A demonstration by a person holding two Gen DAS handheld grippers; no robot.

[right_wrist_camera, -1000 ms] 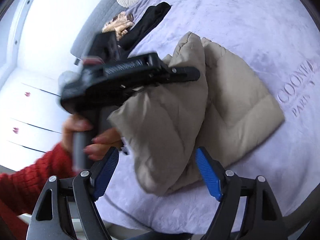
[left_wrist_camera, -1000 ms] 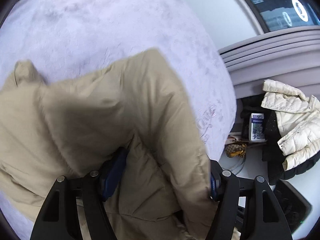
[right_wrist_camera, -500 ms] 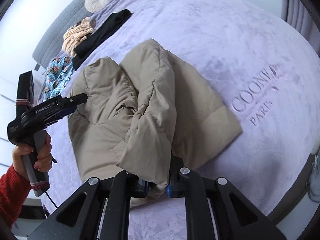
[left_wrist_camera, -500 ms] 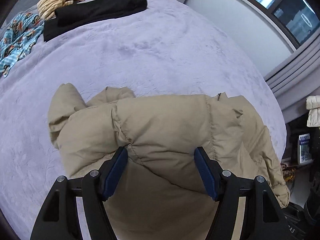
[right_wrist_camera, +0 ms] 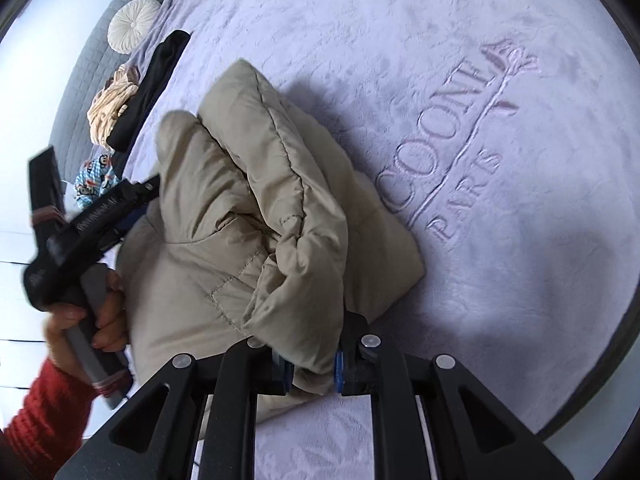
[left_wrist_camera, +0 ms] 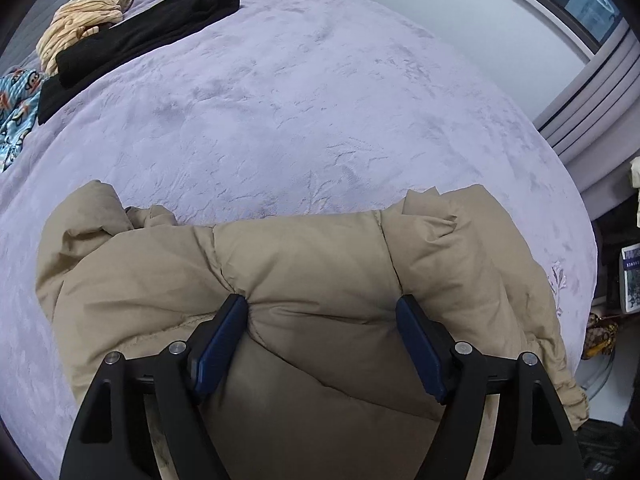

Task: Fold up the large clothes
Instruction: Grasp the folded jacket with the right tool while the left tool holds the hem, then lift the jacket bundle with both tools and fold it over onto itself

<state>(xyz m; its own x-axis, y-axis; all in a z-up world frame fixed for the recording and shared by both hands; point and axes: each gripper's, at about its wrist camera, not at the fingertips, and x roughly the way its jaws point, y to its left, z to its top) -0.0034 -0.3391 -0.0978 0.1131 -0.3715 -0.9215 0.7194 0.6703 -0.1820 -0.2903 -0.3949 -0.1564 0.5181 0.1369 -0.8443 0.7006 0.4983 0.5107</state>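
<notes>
A beige puffer jacket (left_wrist_camera: 304,264) lies bunched and partly folded on the lavender bed cover (left_wrist_camera: 320,92). My left gripper (left_wrist_camera: 320,320) is open, its blue pads on either side of a padded fold of the jacket. In the right wrist view the jacket (right_wrist_camera: 248,208) is a thick bundle, and my right gripper (right_wrist_camera: 310,368) is shut on a hanging fold of it near the bed's front edge. The left gripper (right_wrist_camera: 132,196) shows there at the jacket's left side, held by a hand in a red sleeve.
A black garment (left_wrist_camera: 132,44), a striped cream garment (left_wrist_camera: 80,20) and a blue patterned cloth (left_wrist_camera: 16,104) lie at the far left of the bed. A round white cushion (right_wrist_camera: 132,28) sits by the grey headboard. Embossed lettering (right_wrist_camera: 452,140) marks the cover. Clutter (left_wrist_camera: 628,276) stands right of the bed.
My right gripper closed on a fold of the jacket and holds it. My left gripper stayed open and lowered onto the jacket as the bundle settled on the bed.
</notes>
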